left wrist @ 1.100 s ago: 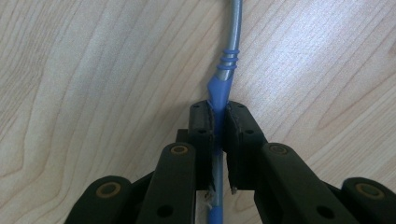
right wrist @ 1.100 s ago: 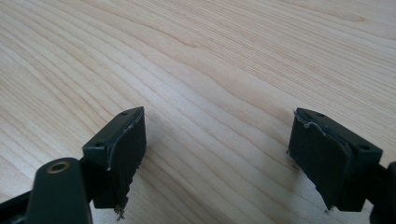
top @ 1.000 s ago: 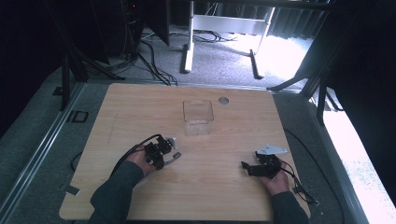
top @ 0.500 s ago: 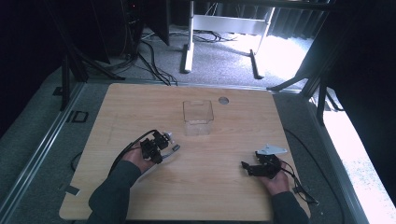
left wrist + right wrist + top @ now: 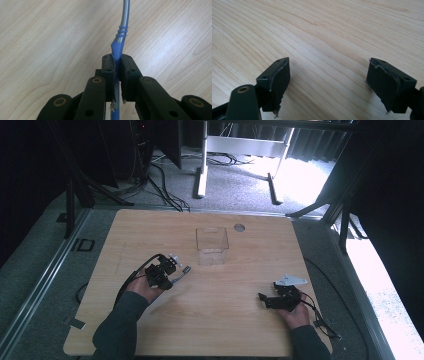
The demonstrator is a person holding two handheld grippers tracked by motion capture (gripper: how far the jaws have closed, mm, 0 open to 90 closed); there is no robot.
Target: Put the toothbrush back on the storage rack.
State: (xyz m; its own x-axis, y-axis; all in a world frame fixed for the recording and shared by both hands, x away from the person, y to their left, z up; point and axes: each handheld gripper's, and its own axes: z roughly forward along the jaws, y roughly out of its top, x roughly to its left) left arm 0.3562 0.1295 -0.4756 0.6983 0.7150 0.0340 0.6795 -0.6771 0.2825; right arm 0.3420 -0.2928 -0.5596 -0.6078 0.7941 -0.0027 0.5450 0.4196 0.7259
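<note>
The left tongs (image 5: 116,67) were clenched on a slim utensil (image 5: 120,42) with a blue handle and a silvery metal shaft. In the left gripper view the blue part ran down between the two black pads, which pressed on it from both sides, while the metal shaft rose past a few blue rings and curved out of the top of the frame, above the pale wood grain of the counter (image 5: 45,35). In the high view the left tongs (image 5: 172,270) sat in the person's left hand (image 5: 145,287) over the left half of the counter (image 5: 225,320), and the utensil (image 5: 183,272) stuck out from them toward the right, its far tip lying near a clear, open-topped plastic container (image 5: 212,245) but apart from it. Whether the tip touched the wood could not be told. The container stood upright near the middle of the far half of the counter, with a small round grey cap (image 5: 239,227) just beyond it to the right. The right tongs (image 5: 328,85) were released, their pads standing well apart with only bare wood between them. In the high view the right tongs (image 5: 264,299) lay low near the counter's right front corner in the right hand (image 5: 295,312), well away from the utensil and the container.
</note>
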